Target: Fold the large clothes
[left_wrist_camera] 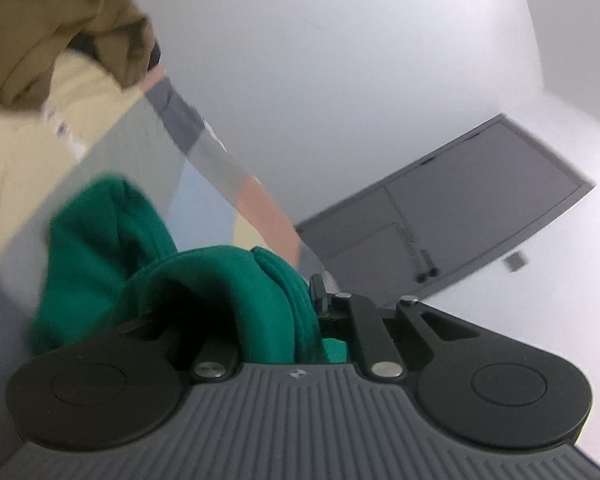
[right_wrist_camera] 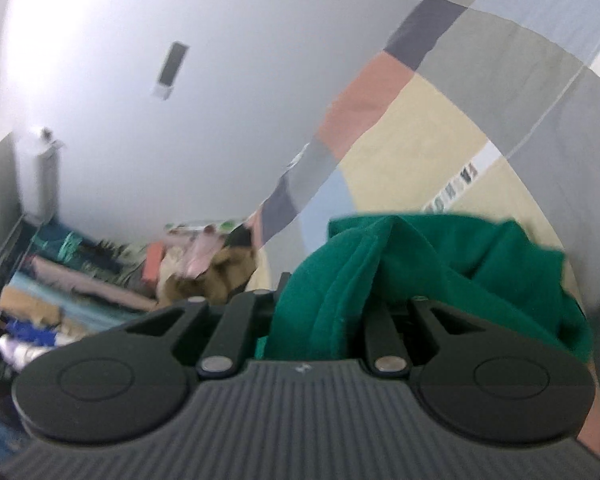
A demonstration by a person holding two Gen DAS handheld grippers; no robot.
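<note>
A green garment (left_wrist_camera: 220, 280) is bunched over the front of my left gripper (left_wrist_camera: 296, 304), which is shut on a thick fold of it; only one dark fingertip (left_wrist_camera: 318, 288) shows beside the cloth. In the right wrist view the same green garment (right_wrist_camera: 420, 248) drapes over my right gripper (right_wrist_camera: 320, 292), also shut on a fold, and the fabric hides the fingertips. Both views are tilted and blurred. The cloth hangs up off a patchwork bedcover (right_wrist_camera: 460, 100).
The patchwork bedcover (left_wrist_camera: 132, 152) spreads behind the garment. A tan garment (left_wrist_camera: 60, 40) lies at its far end, also seen as a tan heap (right_wrist_camera: 220, 272). A grey door (left_wrist_camera: 480, 200) and white wall stand beyond. A pile of mixed clothes (right_wrist_camera: 80, 272) lies at the left.
</note>
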